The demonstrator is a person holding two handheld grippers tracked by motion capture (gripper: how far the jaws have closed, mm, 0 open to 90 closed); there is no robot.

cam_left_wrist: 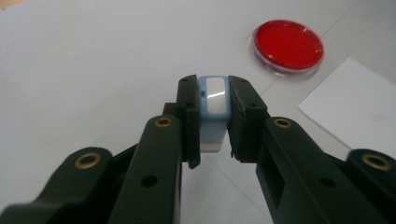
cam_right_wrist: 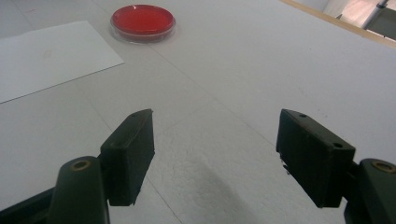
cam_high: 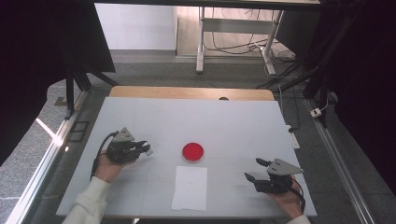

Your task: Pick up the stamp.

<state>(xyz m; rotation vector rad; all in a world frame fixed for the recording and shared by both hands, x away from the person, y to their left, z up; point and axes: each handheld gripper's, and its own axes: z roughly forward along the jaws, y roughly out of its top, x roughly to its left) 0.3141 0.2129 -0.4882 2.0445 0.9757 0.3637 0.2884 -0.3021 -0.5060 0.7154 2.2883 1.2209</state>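
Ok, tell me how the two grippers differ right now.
The left gripper is shut on a small blue-and-white block, while the right gripper stands wide open with nothing between its jaws. In the high view the left gripper sits left of the red dish, the right gripper to the right of the sheet of paper. Both are black, hand-held, and aimed toward the dish.

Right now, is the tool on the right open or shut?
Open. The right tool has its two black jaws standing far apart with only bare white table between them; nothing is held.
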